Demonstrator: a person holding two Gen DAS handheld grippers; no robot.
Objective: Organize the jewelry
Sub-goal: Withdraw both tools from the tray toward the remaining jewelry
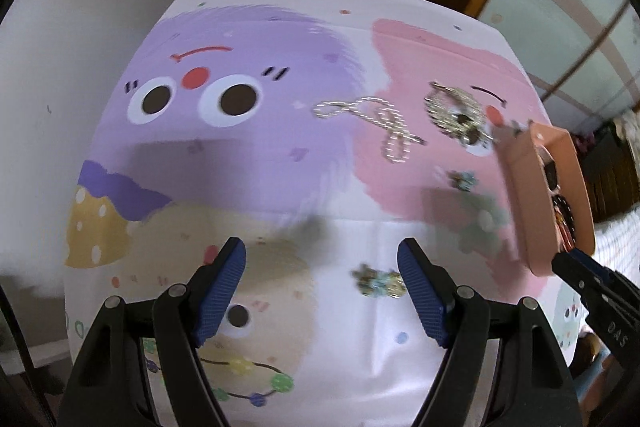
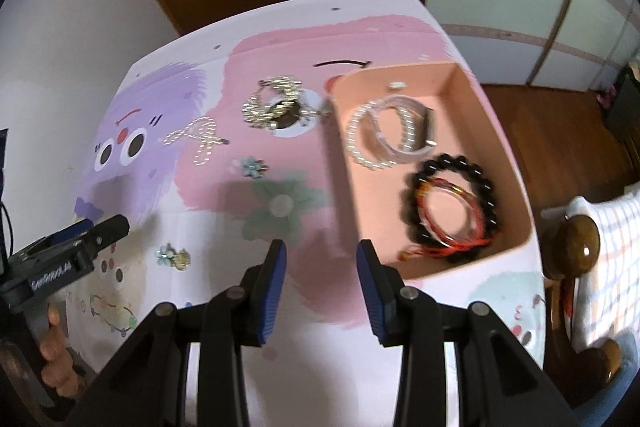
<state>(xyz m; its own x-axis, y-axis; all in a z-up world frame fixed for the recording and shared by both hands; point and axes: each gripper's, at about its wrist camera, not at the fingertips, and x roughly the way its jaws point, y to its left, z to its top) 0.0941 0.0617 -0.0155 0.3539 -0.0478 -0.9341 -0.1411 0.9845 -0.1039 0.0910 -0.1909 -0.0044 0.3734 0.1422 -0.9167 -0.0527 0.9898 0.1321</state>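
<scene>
Right wrist alone shows bracelets (image 2: 456,203) inside the pink box (image 2: 504,163).

Both the left gripper (image 1: 322,291) and the right gripper (image 2: 322,291) have black plastic linkage arms with round silver rivets, ribbed blue fingers (image 1: 222,291) and white lettering on the side.

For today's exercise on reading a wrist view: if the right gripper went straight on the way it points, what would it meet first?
Probably the tablecloth itself: the open right gripper aims at bare cloth just left of the pink box, short of the printed green flower. Depth is unclear.
</scene>
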